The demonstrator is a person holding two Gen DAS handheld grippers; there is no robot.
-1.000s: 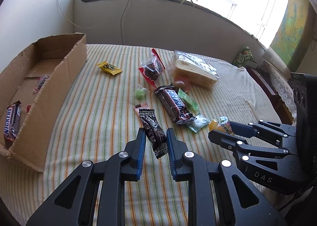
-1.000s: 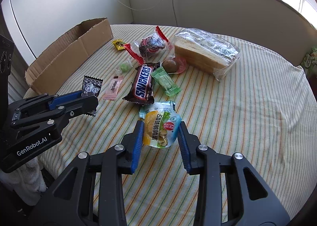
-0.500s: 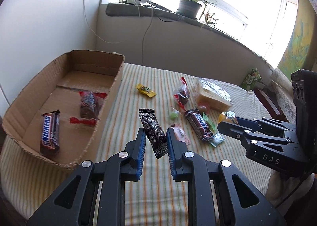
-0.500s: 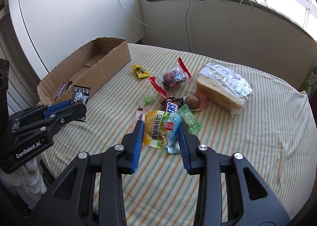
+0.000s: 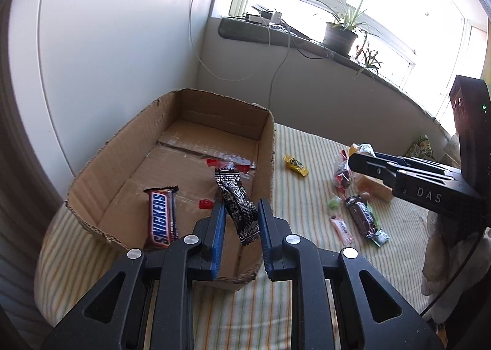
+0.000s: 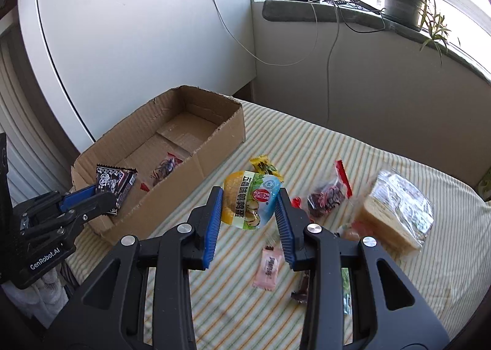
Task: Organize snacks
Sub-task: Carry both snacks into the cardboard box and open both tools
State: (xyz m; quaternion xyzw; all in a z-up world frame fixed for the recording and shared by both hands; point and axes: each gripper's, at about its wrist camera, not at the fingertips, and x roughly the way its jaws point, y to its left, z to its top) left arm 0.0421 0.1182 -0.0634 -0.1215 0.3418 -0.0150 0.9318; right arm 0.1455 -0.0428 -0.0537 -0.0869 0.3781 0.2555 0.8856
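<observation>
My left gripper [image 5: 241,215] is shut on a black patterned snack packet [image 5: 237,202] and holds it over the near end of the open cardboard box [image 5: 270,147]. The box holds a Snickers bar [image 5: 161,216] and a red-ended wrapped snack [image 5: 227,164]. My right gripper [image 6: 248,205] is shut on a yellow and blue egg snack pouch [image 6: 250,204], raised above the striped tablecloth [image 6: 399,273] to the right of the box [image 6: 196,165]. The left gripper [image 6: 92,196] with its black packet [image 6: 115,182] also shows in the right wrist view.
On the cloth lie a yellow candy [image 5: 296,165], a second Snickers bar [image 5: 360,218], a pink packet [image 6: 268,267], a red-ended dark snack bag [image 6: 328,195] and a wrapped bread loaf [image 6: 399,211]. A windowsill with a potted plant [image 5: 339,33] and cables runs behind.
Both grippers have risen and moved left toward the box with their snacks. The left gripper's black packet now hangs over the box's near end.
</observation>
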